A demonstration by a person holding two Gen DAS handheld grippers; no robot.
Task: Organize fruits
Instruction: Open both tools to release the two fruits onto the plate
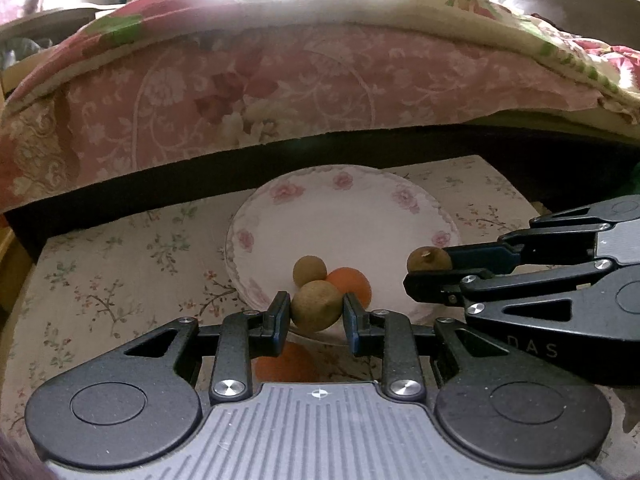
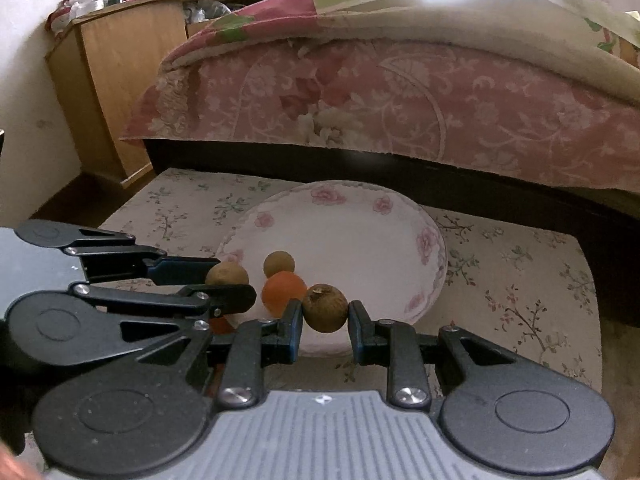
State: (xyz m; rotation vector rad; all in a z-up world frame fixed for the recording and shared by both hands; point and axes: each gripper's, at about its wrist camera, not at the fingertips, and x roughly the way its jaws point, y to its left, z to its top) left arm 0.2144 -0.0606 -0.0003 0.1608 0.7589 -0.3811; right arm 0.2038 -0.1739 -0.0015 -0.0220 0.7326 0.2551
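Note:
A white plate (image 1: pixel 348 220) (image 2: pixel 360 236) with pink flowers lies on a low table. Near its front edge rest a small brown fruit (image 1: pixel 309 270) (image 2: pixel 279 264) and an orange (image 1: pixel 352 286) (image 2: pixel 282 290), touching each other. My left gripper (image 1: pixel 316 314) (image 2: pixel 230 282) is shut on a round brown fruit (image 1: pixel 315 305) (image 2: pixel 227 273) held just over the plate's front rim. My right gripper (image 2: pixel 325 318) (image 1: pixel 430 270) is shut on another brown fruit (image 2: pixel 325 307) (image 1: pixel 428 259), also over the near rim. A second orange (image 1: pixel 282 360) (image 2: pixel 220 325) lies on the table under the left gripper, partly hidden.
The table's floral cloth (image 1: pixel 120 280) (image 2: pixel 520 280) shows to both sides of the plate. A bed with a pink floral quilt (image 1: pixel 280 100) (image 2: pixel 400 100) stands close behind the table. A wooden cabinet (image 2: pixel 120 80) sits at the far left.

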